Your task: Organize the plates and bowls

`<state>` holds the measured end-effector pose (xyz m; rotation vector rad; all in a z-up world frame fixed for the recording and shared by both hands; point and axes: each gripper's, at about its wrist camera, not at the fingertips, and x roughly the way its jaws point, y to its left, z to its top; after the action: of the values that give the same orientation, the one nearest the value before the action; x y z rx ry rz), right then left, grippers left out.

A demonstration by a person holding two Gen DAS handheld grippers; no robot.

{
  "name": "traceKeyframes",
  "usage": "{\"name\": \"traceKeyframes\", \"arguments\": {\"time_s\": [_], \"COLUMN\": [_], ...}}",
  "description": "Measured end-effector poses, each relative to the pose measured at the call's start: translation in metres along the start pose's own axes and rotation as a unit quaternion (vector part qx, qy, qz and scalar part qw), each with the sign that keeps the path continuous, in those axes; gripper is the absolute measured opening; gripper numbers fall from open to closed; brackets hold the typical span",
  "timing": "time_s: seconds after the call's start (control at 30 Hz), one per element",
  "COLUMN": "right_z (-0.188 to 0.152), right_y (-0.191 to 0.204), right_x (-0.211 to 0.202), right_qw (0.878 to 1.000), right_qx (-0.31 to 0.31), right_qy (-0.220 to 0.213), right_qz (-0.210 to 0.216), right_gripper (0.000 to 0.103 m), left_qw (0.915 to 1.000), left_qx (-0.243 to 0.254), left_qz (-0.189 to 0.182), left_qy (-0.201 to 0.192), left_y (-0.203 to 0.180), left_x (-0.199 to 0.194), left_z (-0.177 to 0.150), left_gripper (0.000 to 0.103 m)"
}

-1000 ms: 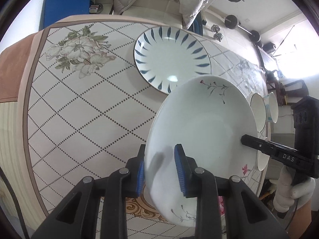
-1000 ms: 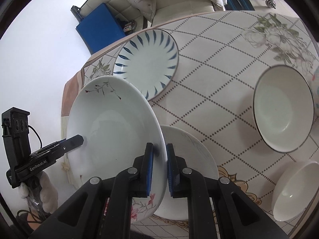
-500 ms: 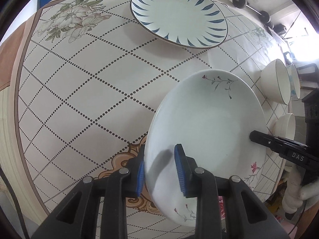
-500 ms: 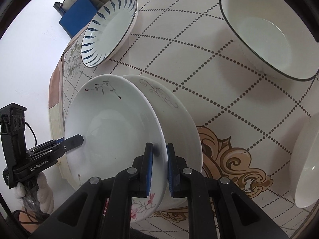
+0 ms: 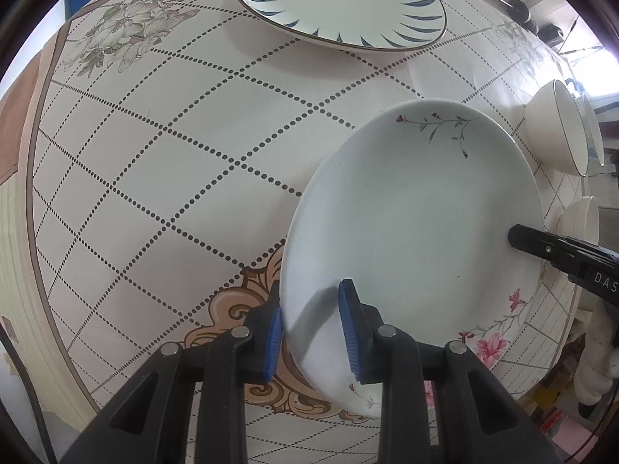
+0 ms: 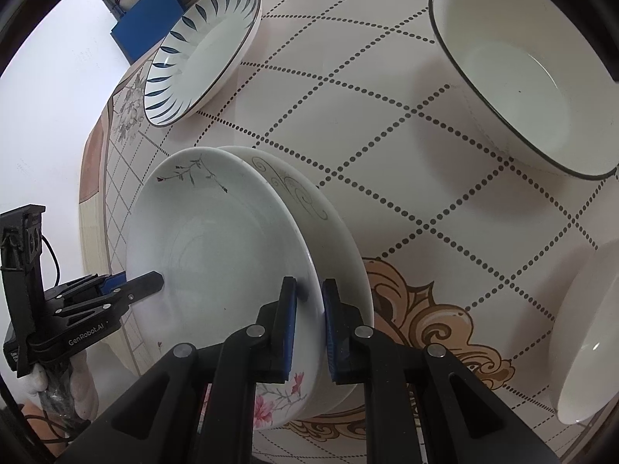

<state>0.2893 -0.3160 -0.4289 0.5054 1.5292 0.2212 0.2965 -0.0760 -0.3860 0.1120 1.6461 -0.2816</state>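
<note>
Plates are being gathered into one stack on a patterned table (image 5: 162, 178), and the step in hand looks like the lowering of a flowered plate (image 5: 418, 232) onto a plate with a grey scroll pattern (image 6: 305, 197) that lies directly beneath it. Both tongs are clamped on the flowered plate: the left gripper (image 5: 311, 326) pinches its rim between blue pads, and the right gripper (image 6: 309, 321) pinches the opposite rim. In the right wrist view the upper plate sits tilted over the scroll plate, their edges close together at the far side; whether they already touch cannot be told.

The next move, by this reading, calls for levelling the plate, settling it into the one below and then parting both sets of jaws together so that it does not slide. The right gripper's outer pad sits in the narrow gap between the two rims, so it likely has little room to open.

Open table lies to the left in the left wrist view. A blue-petalled plate (image 5: 340, 0) stands well apart at the far side, a dark-rimmed bowl (image 6: 522, 69) and a plain white bowl (image 6: 584, 340) to the right, near the table's edge
</note>
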Motion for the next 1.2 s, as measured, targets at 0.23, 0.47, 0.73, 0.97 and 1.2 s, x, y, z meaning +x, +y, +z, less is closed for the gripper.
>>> {"name": "traceKeyframes", "arguments": {"time_s": [0.23, 0.47, 0.73, 0.97, 1.2], "right_z": [-0.001, 0.004, 0.007, 0.006, -0.002], "right_y": [-0.004, 0.001, 0.001, 0.014, 0.031], "right_x": [-0.002, 0.001, 0.001, -0.003, -0.004], "right_qw": [1.000, 1.000, 0.998, 0.998, 0.997], "right_qx": [-0.007, 0.012, 0.047, 0.038, 0.009], "right_qy": [-0.003, 0.010, 0.037, 0.045, 0.042], "right_qz": [-0.012, -0.018, 0.004, -0.021, -0.065], "right_gripper": [0.015, 0.016, 0.044, 0.056, 0.067], "left_qw": [1.0000, 0.9996, 0.9979, 0.9985, 0.9986], "left_qx": [-0.001, -0.017, -0.043, -0.043, -0.041], "left_qz": [0.006, 0.008, 0.002, 0.014, 0.034], "left_qy": [0.003, 0.021, 0.048, 0.031, -0.007], "left_y": [-0.012, -0.007, -0.002, -0.005, -0.013], "left_x": [0.007, 0.011, 0.019, 0.007, -0.019], "left_z": [-0.005, 0.004, 0.002, 0.006, -0.008], "left_gripper": [0.025, 0.026, 0.026, 0.026, 0.028]}}
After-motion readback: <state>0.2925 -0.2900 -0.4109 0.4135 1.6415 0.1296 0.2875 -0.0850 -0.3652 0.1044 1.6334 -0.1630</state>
